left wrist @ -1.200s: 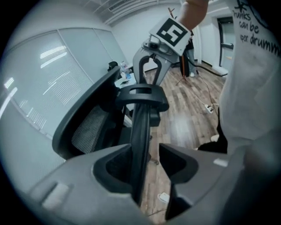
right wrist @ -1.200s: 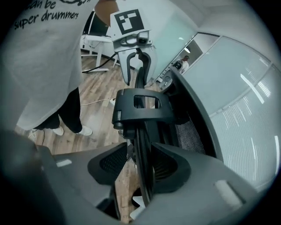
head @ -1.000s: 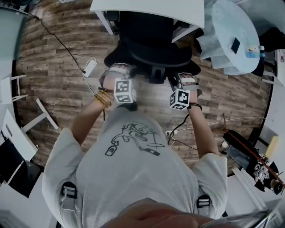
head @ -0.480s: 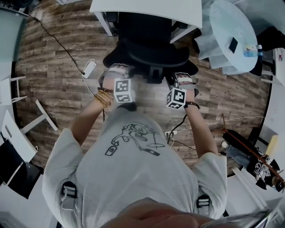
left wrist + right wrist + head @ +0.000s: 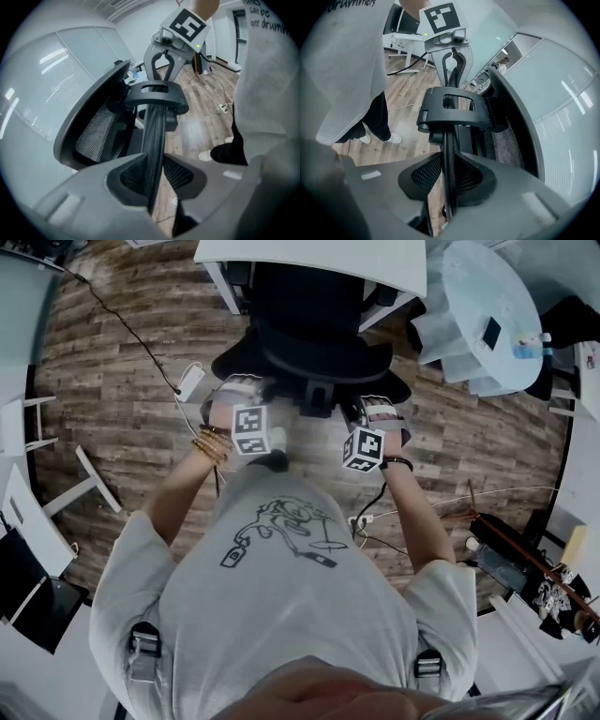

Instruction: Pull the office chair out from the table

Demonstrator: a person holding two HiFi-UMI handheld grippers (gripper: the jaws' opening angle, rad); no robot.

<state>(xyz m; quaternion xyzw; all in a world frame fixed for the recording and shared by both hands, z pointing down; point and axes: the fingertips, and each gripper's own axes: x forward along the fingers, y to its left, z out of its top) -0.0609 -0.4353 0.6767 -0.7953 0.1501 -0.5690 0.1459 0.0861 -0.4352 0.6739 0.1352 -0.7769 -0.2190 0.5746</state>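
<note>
The person wore a pale grey, short-sleeved T-shirt (image 5: 281, 615) with a black line drawing (image 5: 281, 532) on its front. Beyond the drawing, gold bangles (image 5: 214, 446) ringed the left wrist and a thin dark band (image 5: 403, 463) ringed the right. Behind it, dark strap buckles (image 5: 142, 645) sat on both shoulders. Below it were dark trousers (image 5: 370, 119) and white shoes (image 5: 393, 138).

Wood-plank floor (image 5: 112, 418) runs beneath a round pale table (image 5: 473, 296) (glazed wall (image 5: 51, 75) alongside).
</note>
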